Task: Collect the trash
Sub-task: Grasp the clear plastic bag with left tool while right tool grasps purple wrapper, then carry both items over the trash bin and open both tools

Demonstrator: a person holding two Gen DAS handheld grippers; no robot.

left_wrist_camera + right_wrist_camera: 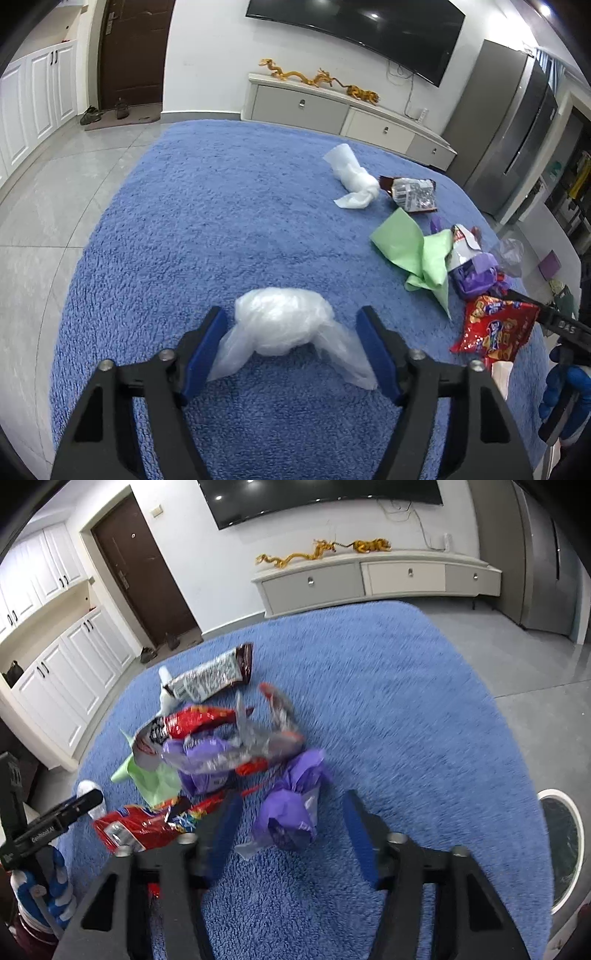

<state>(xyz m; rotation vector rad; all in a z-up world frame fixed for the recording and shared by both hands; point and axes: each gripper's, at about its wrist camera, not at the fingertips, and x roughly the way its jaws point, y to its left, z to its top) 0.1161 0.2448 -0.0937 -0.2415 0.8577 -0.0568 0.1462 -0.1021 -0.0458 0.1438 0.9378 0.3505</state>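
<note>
Blue shaggy carpet [221, 229] covers the floor before a low white cabinet [332, 107]. Left to right: the left gripper [291, 347] stands open around a clear plastic bag [284, 321] — pads just clear of it; one white wad [354, 177], one green sheet [410, 251], one red snack bag [495, 328]. The right gripper [291, 827] straddles one purple wrapper [295, 805], jaws part-open, not pinching.

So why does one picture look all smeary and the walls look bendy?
Right wrist view: the wrappers and rug are smeared by motion blur. Left wrist view: sharp, with ceiling lights glaring on the TV. Both: the fisheye lens curves straight edges.
</note>
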